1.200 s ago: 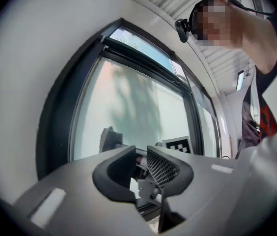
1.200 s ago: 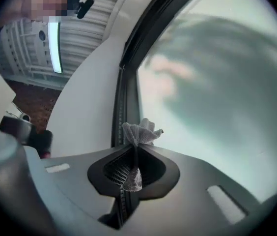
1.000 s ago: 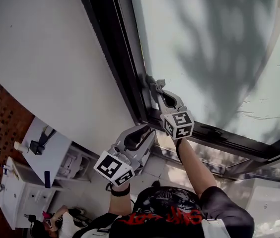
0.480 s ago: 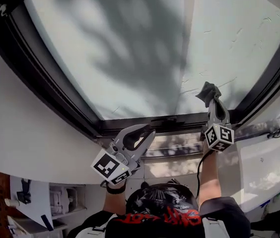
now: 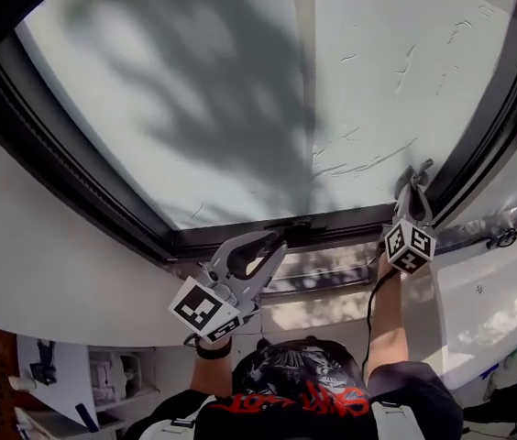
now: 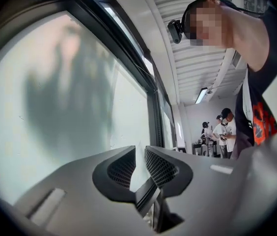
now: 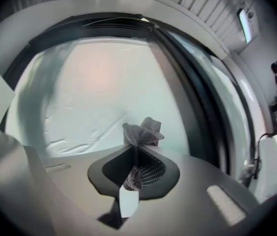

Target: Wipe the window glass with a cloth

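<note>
The right tongs (image 5: 413, 186) clench a grey cloth (image 7: 142, 131) at the window glass (image 5: 240, 90), low on its right (beside the dark frame (image 5: 332, 224)), while the left tongs (image 5: 274, 246) hang slightly parted, empty.

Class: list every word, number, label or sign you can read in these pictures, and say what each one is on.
Red lettering on the person's black shirt: too blurred and distorted to read.
Cubes on the left gripper and right gripper: black-and-white square markers, no words.
Cloth, window glass: no text.
Nothing can be read.
</note>
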Demonstrator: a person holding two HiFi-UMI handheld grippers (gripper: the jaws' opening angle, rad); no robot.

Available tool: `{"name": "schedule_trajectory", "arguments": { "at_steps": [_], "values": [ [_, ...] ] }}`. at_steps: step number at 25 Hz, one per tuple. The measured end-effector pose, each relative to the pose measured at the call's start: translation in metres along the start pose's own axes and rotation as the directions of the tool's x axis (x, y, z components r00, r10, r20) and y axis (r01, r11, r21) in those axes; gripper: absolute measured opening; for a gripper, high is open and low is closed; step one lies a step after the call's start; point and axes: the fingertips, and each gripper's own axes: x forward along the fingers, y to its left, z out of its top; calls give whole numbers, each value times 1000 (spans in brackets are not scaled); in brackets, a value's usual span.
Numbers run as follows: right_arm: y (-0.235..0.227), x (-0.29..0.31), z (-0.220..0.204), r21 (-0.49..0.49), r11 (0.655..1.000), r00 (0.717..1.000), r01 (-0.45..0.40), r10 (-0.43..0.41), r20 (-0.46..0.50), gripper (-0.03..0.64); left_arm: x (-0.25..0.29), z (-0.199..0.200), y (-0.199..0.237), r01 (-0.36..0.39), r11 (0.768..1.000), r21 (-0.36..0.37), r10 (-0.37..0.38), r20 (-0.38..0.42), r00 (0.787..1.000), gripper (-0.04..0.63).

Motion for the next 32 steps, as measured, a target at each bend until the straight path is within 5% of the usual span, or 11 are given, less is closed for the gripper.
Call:
{"name": "schedule_trajectory", "arguments": {
  "at_steps": [3, 7, 9, 11, 14, 16, 18, 22, 26, 28, 32],
  "values": [
    [150, -23, -19, 90, 937, 941, -337, 338, 2, 26, -33, 3, 21, -113, 994, 11, 113, 9, 994, 48],
    [355, -89, -39, 120, 657, 662, -744, 749, 2, 26, -88, 11, 40, -247, 968, 41, 245, 42, 969, 48],
    [435, -117, -55, 136, 517, 519, -845, 855, -22, 26, -120, 14, 50, -330, 943, 43, 328, 45, 944, 48],
    [493, -135, -71, 145, 420, 418, -896, 907, -45, 26, -147, 13, 58, -403, 915, 35, 401, 42, 915, 48],
    [543, -137, -90, 139, 380, 372, -914, 925, -84, 26, -175, 9, 68, -472, 882, 11, 471, 27, 882, 48],
    [543, -120, -101, 126, 420, 407, -899, 906, -117, 26, -181, 3, 76, -489, 872, -13, 489, 3, 872, 48],
    [512, -96, -108, 127, 497, 480, -859, 866, -143, 26, -177, -5, 83, -483, 875, -37, 483, -26, 875, 48],
    [389, -47, -107, 141, 702, 686, -698, 712, -148, 26, -140, -17, 88, -393, 916, -79, 392, -36, 919, 48],
    [221, -22, -83, 87, 905, 898, -417, 425, -112, 26, -66, -28, 71, -171, 979, -115, 167, -42, 985, 48],
    [149, -13, -70, 51, 954, 950, -296, 299, -93, 26, -33, -31, 57, -81, 990, -119, 77, -41, 996, 48],
    [22, 8, -47, -67, 994, 994, -88, 84, -65, 26, 10, -35, 22, 33, 993, -115, -40, -55, 998, 51]
  ]
}}
